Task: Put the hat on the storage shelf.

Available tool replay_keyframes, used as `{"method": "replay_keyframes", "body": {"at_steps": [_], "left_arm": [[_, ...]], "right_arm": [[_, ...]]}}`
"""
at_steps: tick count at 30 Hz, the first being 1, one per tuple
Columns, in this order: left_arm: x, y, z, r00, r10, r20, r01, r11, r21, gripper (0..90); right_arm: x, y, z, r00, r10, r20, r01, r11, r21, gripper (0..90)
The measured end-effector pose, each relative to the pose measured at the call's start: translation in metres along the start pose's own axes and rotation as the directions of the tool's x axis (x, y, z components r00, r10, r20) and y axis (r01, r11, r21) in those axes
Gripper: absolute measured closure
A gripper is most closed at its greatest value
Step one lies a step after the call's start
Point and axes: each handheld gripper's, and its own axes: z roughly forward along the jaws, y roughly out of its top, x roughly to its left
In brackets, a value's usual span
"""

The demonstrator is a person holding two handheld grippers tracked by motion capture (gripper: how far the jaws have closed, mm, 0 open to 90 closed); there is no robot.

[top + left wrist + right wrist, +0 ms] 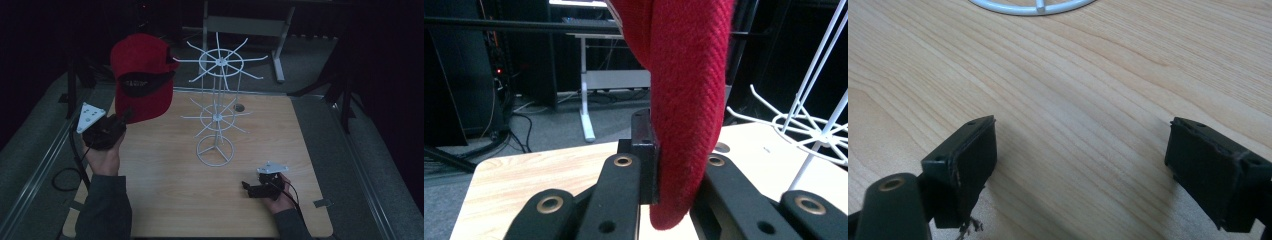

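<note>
While the left tongs [121, 120] are lifted above the bench's [165, 200] left edge, their jaws are clamped on the lower edge of a red cap [142, 77], which hangs in the air over the far left corner with its dark inner side turned toward the person. Seen from the left gripper view, the cap's [684, 100] red knit fabric is pinched between the two black jaws and rises upright from them. A white wire display rack [217, 107] stands near the middle of the bench, just to the right of the cap and apart from it, with two tiers of radiating arms on a thin pole and a round ring base. Over at the near right corner, the right tongs [250, 189] rest low on the wood in the person's right hand [280, 197]. Their jaws stand wide apart with nothing between them, and the right gripper view shows bare wood grain between the pads and the rack's ring base [1033, 6] at the top.
</note>
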Motion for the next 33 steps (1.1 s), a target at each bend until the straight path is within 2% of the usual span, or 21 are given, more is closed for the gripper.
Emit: {"method": "replay_keyframes", "body": {"at_steps": [7, 11, 18, 25, 33], "left_arm": [[-0.001, 0.005, -0.002, 0.9999, -0.014, 0.007, 0.014, 0.9997, -0.022, 86.0], [-0.001, 0.007, -0.004, 0.9992, -0.03, 0.027, 0.03, 0.9991, -0.029, 86.0], [-0.003, 0.011, -0.008, 0.9992, -0.021, 0.035, 0.022, 0.9988, -0.044, 86.0], [-0.003, 0.016, -0.01, 0.9988, -0.028, 0.04, 0.031, 0.9974, -0.065, 86.0], [-0.004, 0.022, -0.006, 0.9989, -0.028, 0.036, 0.031, 0.9968, -0.074, 86.0]], "right_arm": [[0.0, 0.0, 0.0, 1.0, 0.001, 0.0, -0.001, 1.0, 0.001, 13.1], [0.0, 0.0, 0.0, 1.0, 0.0, 0.0, 0.0, 1.0, 0.0, 13.1], [0.0, 0.0, 0.0, 1.0, 0.0, 0.0, 0.0, 1.0, 0.0, 13.1], [0.0, 0.0, 0.0, 1.0, 0.0, 0.0, 0.0, 1.0, 0.0, 13.1], [0.0, 0.0, 0.0, 1.0, 0.001, 0.0, -0.001, 1.0, 0.0, 13.1]]}}
